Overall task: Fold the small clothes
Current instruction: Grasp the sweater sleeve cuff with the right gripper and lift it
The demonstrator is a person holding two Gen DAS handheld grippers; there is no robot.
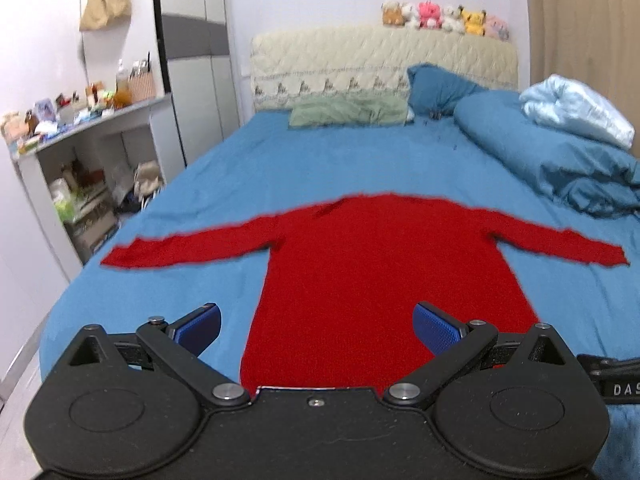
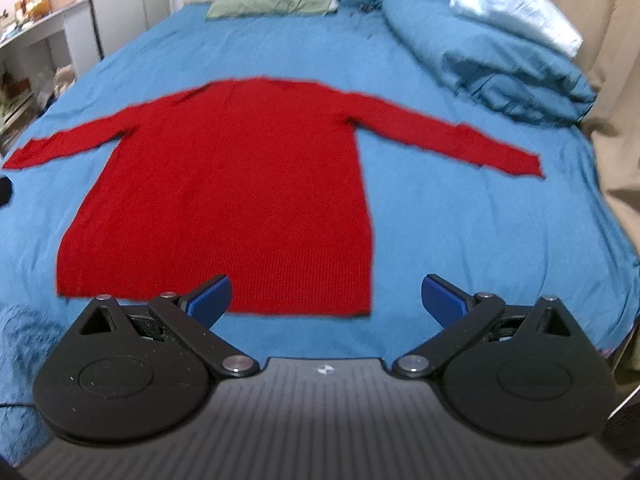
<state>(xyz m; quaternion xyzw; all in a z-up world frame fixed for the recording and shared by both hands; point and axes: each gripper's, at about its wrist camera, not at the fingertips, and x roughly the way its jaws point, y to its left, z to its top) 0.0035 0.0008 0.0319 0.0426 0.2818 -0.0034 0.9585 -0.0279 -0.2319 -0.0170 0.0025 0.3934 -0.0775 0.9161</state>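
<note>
A red long-sleeved sweater [image 1: 380,264] lies flat on the blue bed sheet [image 1: 320,160], both sleeves spread out to the sides, hem toward me. It also shows in the right wrist view [image 2: 240,184]. My left gripper [image 1: 318,326] is open and empty, hovering over the hem's left half. My right gripper [image 2: 326,298] is open and empty, just in front of the hem's right corner. A bit of the right gripper's body [image 1: 612,376] shows at the right edge of the left wrist view.
A rolled blue duvet [image 1: 560,152] with a pale blue blanket [image 1: 576,108] lies at the bed's right side. A green pillow [image 1: 348,110] and blue pillow [image 1: 436,84] sit by the headboard [image 1: 380,60]. A cluttered shelf unit [image 1: 80,152] stands left of the bed.
</note>
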